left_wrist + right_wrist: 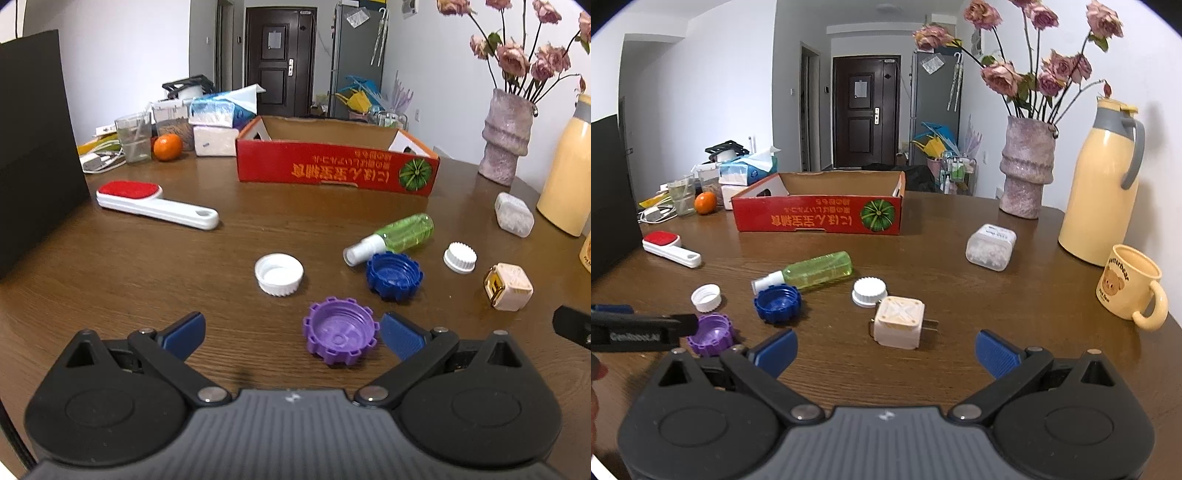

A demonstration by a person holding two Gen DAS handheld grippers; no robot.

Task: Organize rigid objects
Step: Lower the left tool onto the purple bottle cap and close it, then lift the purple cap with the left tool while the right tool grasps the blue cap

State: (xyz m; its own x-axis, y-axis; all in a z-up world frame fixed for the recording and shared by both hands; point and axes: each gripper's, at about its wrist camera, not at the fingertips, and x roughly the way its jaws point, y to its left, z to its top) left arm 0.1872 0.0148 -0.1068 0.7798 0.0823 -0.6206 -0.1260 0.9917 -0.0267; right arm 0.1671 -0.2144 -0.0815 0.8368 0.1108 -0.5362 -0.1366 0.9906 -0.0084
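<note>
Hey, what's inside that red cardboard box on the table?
The red cardboard box shows only bare brown inner walls and white end flaps. Its front wall hides the floor, so anything lying low inside cannot be seen.

Yellow mug [1131, 286], at right on table: showing bear picture with arched lettering "...utterbear" above it; first letters cut off by curve, small print below bear too small to read.

Left gripper [635, 330] body, seen from right wrist view: carrying white lettering reading roughly "GenRobot.AI", blurred.

Red cardboard box [818, 218]: showing orange East Asian characters printed upside down beside green pumpkin picture; not legible.

White pill container [990, 248]: bearing small label, too small to read.
</note>
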